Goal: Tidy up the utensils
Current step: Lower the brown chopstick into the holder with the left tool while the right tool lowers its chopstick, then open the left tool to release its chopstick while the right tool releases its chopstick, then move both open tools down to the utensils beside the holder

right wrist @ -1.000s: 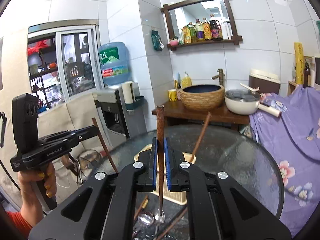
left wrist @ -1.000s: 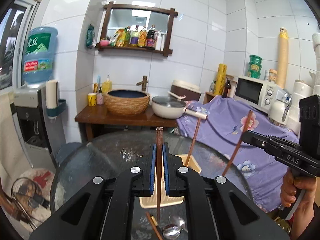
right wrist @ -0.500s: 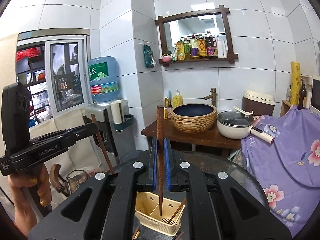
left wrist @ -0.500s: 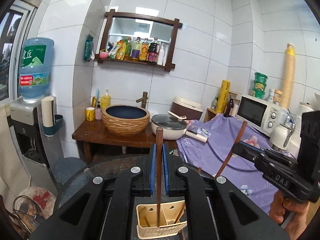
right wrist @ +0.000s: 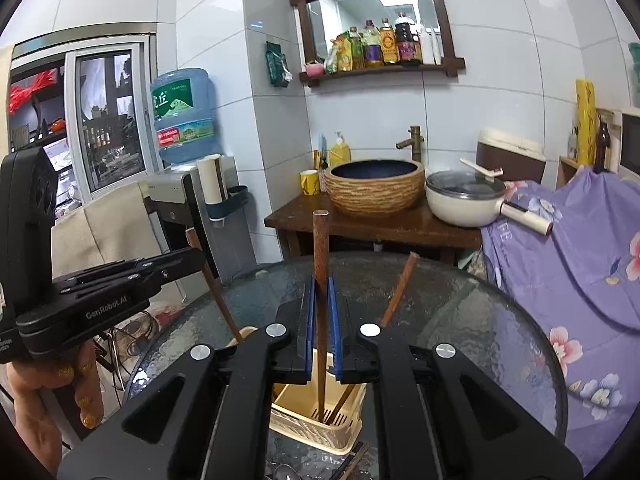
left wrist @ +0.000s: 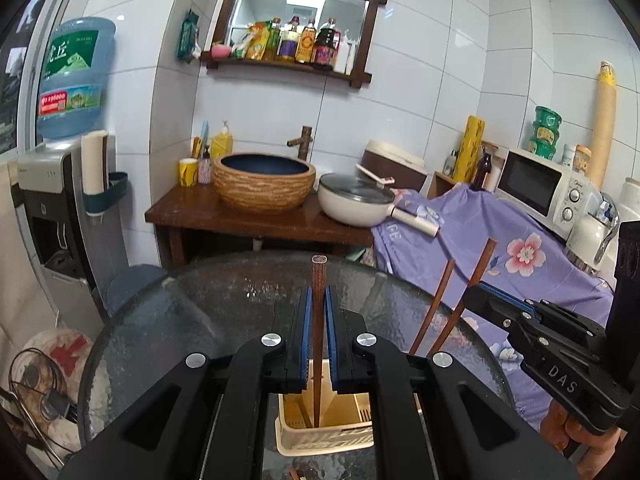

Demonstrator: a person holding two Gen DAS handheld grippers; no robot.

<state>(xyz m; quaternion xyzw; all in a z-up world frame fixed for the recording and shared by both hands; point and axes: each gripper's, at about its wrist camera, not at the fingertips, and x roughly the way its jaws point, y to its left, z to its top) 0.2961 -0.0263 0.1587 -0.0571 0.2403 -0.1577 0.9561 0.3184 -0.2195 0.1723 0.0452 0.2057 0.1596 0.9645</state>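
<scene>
Between the left claw (left wrist: 316, 334) pads: one brown chopstick (left wrist: 318, 340), pinched upright, lower tip down inside the cream utensil basket (left wrist: 320, 438) directly below the claw. Same on the right: right claw (right wrist: 321, 330) clamped tight on its own chopstick (right wrist: 321, 320), tip reaching into the basket (right wrist: 312, 426) beneath, near the slotted floor. Beside the right claw, one more chopstick (right wrist: 396, 292) already leaning in the basket, top end tilted away to the right. Both claws narrow, each holding a single stick; neither empty. Basket on the round glass table (left wrist: 224, 320), close under both claws; a few loose utensils on the glass nearer than the basket, mostly hidden by the claw bodies.

Risks, as judged from here:
- Both claws crowded over one small basket; a bump between them could knock a stick askew in its grip.
- Release while a tip is not seated in a compartment: stick could tip over the rim and roll on the glass.
- Light plastic basket on smooth glass; a sideways push from a stick pressed against the wall could slide or topple it.
- Leaning stick could be nudged out by the right claw.
</scene>
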